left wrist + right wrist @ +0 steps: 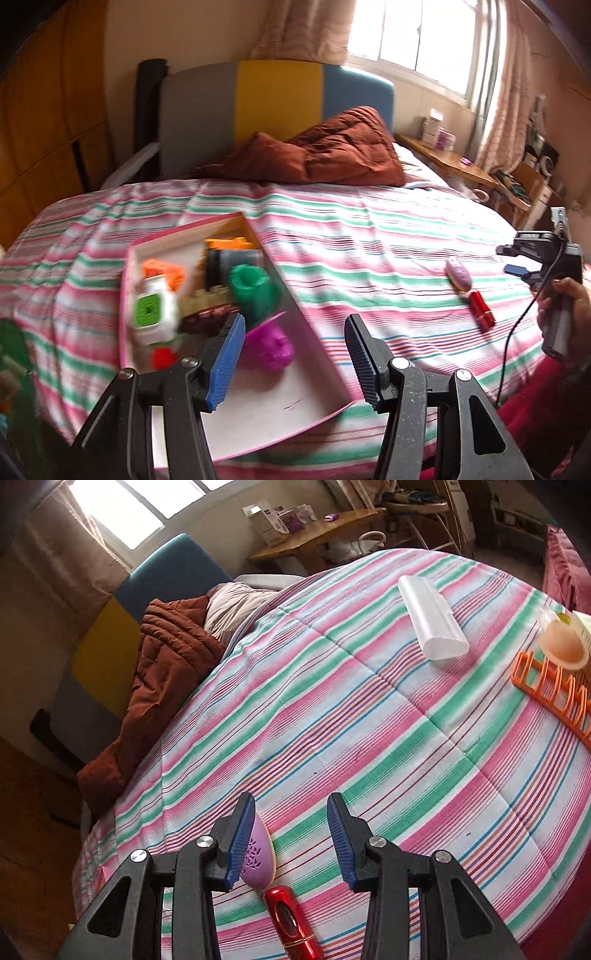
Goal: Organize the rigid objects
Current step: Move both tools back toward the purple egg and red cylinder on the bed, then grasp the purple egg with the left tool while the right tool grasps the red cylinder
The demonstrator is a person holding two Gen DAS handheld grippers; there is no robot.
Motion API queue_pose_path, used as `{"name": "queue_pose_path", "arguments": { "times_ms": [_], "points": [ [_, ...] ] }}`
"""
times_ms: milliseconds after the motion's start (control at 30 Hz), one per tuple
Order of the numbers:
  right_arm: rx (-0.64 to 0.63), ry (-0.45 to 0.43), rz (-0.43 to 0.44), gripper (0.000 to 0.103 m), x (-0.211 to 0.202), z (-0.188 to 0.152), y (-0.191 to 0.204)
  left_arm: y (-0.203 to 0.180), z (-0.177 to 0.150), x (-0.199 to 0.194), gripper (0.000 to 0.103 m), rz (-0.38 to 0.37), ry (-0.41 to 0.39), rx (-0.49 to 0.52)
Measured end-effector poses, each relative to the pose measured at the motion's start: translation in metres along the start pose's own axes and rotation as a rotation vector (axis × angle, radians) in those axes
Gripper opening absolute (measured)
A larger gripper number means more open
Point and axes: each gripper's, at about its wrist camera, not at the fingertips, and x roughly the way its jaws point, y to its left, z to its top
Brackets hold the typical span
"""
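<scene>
On the striped pink, green and white bedspread [369, 236] lies a shallow pink-edged cardboard box [317, 373], and the left gripper [295, 354] hangs over its near end with its blue ribbed fingers [225, 365] spread and empty — the jaws are opening, nothing between the pads. Beyond the left finger, inside the box, sit a white block with a green square face [153, 308], an orange plastic piece [166, 271], a small red piece [162, 356] and a dark grey cylinder [232, 264]. Just past that fingertip stands a green ribbed plastic cup [251, 286], and right beside the pad, toward the gap, lies a magenta plastic figure [267, 345]. Well to the right of the right finger, out on the cover, rest a lilac oval case [458, 274] and a glossy red metal tube [482, 304], end to end; the right gripper [517, 260] shows past them, held in a hand [565, 299].

From the right wrist, the right gripper's fingers [242, 845] stand apart with nothing clamped. The lilac case [260, 856] lies just inside the left pad — whether it touches is unclear — and the red tube [295, 923] sits nearer the wrist, in the gap. Far beyond the right finger lie a white translucent plastic case [432, 624], and at the right edge an orange plastic rack [550, 690] with a peach-coloured round cup [563, 642] behind it.
</scene>
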Motion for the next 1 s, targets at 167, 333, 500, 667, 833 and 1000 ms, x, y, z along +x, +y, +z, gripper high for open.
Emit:
{"name": "queue_pose_path", "arguments": {
  "times_ms": [167,333,500,667,833,1000],
  "points": [
    [0.0,0.059,0.022,0.041,0.008,-0.002,0.001,-0.039,0.011,0.04,0.057,-0.081,0.084,0.056],
    [0.007,0.077,0.019,0.041,0.009,-0.004,0.0,-0.085,0.025,0.078,0.057,-0.185,0.165,0.102],
    [0.076,0.03,0.026,0.041,-0.002,0.001,-0.013,-0.135,0.042,0.119,0.057,-0.251,0.224,0.15],
    [0.106,0.003,0.05,0.041,-0.008,0.006,-0.017,-0.185,0.062,0.152,0.072,-0.334,0.255,0.164],
    [0.128,-0.019,0.064,0.041,-0.012,0.008,-0.02,-0.226,0.071,0.19,0.079,-0.341,0.316,0.19],
    [0.136,-0.023,0.078,0.041,-0.013,0.01,-0.022,-0.248,0.067,0.224,0.079,-0.306,0.357,0.21]
  ]
}}
